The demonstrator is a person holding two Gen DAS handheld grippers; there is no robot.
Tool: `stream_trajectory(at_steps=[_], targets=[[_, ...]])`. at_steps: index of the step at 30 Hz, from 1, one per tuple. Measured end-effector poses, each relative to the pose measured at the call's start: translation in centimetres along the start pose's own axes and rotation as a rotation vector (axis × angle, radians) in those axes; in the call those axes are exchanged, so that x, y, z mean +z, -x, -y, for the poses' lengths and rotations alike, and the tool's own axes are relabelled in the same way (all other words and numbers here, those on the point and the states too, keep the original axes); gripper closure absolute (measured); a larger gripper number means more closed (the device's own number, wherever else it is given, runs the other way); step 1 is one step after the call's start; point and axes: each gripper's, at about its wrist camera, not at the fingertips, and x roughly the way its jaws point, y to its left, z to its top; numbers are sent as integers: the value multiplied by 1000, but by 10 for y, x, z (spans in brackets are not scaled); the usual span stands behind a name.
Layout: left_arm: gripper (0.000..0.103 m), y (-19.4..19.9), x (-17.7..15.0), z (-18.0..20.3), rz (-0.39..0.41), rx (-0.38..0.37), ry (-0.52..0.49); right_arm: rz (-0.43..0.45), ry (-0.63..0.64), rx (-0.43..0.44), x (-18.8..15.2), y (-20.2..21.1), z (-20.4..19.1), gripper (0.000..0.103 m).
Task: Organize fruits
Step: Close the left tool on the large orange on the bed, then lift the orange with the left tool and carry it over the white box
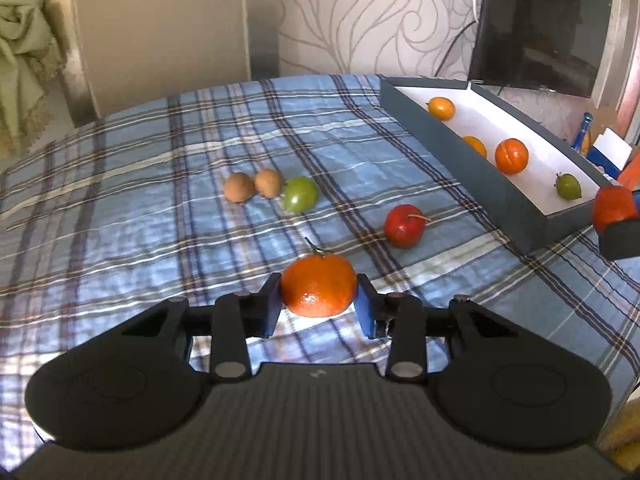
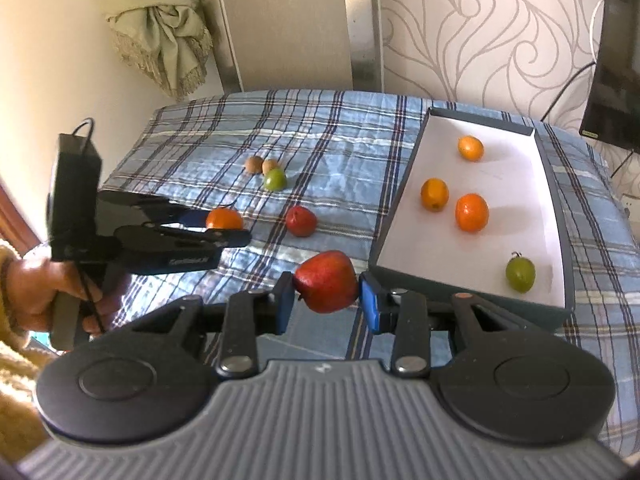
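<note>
My left gripper (image 1: 318, 300) clamps the round orange tangerine (image 1: 319, 285) on the plaid cloth left of the grey, white-lined box (image 2: 560, 216); my right gripper (image 2: 326, 296) pinches a red apple (image 2: 327, 281) beside its near corner (both presumably box-bound).

Woven plaid cloth (image 1: 160, 184) lies slightly wrinkled under a glossy tangerine (image 1: 319, 290), and the box (image 2: 500, 184) has a matt white lining

No readable words, numbers or brand names anywhere. Only a faint pale line of print on the side of the left gripper (image 2: 228, 229), seen from the right wrist camera, too blurred to make out. A small pale emblem on each ribbed gripper body, without letters.
</note>
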Motion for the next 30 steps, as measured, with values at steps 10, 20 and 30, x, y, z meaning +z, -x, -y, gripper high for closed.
stream_trajectory(at_steps=[10,20,30], targets=[[60,30,7,-18,18,117,58,4,15,44,0,-3,-2,65],[60,46,38,-19,32,137,128,-1,-38,-46,3,2,21,65],[59,35,75,25,63,71,46,46,-108,-89,-3,26,47,65]])
